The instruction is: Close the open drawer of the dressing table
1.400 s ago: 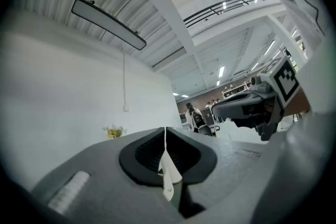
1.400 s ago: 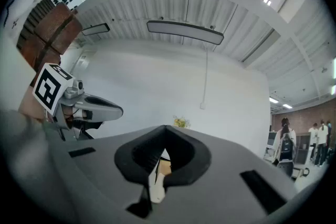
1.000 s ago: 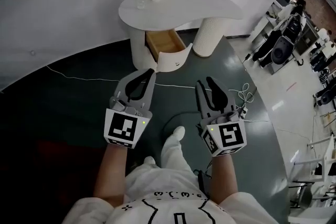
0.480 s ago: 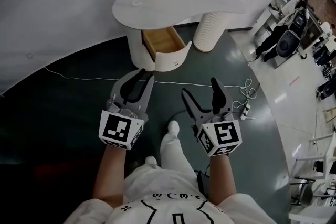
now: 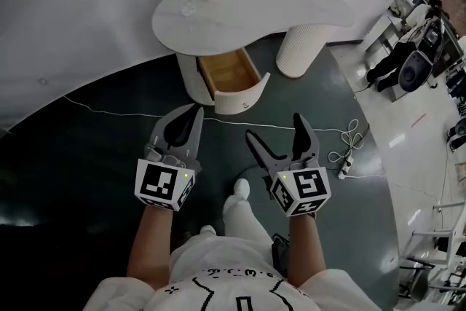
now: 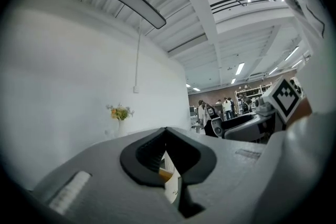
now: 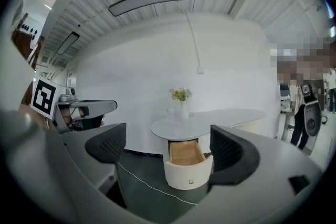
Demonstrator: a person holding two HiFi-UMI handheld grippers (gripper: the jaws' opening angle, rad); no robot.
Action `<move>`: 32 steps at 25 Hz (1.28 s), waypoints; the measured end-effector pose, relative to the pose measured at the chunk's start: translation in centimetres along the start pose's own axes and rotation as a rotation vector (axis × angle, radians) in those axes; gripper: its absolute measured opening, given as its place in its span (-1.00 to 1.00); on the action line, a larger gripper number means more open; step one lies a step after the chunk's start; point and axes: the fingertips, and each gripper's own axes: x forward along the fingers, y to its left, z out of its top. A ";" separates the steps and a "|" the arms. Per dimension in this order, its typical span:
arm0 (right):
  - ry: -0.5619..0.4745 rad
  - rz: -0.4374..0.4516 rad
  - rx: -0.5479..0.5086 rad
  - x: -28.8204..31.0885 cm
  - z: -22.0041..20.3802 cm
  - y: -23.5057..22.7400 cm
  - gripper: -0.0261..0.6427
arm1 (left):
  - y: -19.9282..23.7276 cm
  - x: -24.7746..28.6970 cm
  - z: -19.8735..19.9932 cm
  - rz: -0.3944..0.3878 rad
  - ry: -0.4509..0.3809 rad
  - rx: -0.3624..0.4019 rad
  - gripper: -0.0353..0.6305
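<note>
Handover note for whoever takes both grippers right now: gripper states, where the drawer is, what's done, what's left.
Left gripper: jaws together, nothing in them.
Right gripper: jaws opening wide, nothing between them, pointed at the drawer.
Drawer: pulled out from under the dressing table, wooden inside showing, small knob on its curved front. Both grippers are short of it, over the dark floor, touching nothing.
Done: nothing yet; the drawer is open.
Left: bring a gripper up to the drawer front and push it fully in.

head view: overhead, down; gripper views: level, both facing dressing table (image 5: 291, 0)
</note>
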 end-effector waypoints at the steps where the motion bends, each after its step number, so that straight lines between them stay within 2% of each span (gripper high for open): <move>1: 0.008 0.005 0.003 0.9 -0.1 -0.8 0.51 | 0.3 1.1 -0.1 0.004 0.005 -0.002 -0.84; 9: 0.098 0.044 0.045 6.8 -2.5 -7.8 0.51 | 1.2 8.6 -1.6 0.048 0.075 -0.008 -0.84; 15: 0.184 0.095 0.019 10.3 -5.4 -10.3 0.50 | 1.7 12.1 -3.4 0.090 0.129 -0.026 -0.84; 24: 0.270 0.161 0.025 14.3 -10.4 -10.3 0.50 | 3.6 14.5 -6.8 0.119 0.172 -0.046 -0.84; 32: 0.345 0.107 0.029 17.8 -16.1 -10.1 0.50 | 5.3 16.1 -10.8 0.078 0.203 -0.049 -0.84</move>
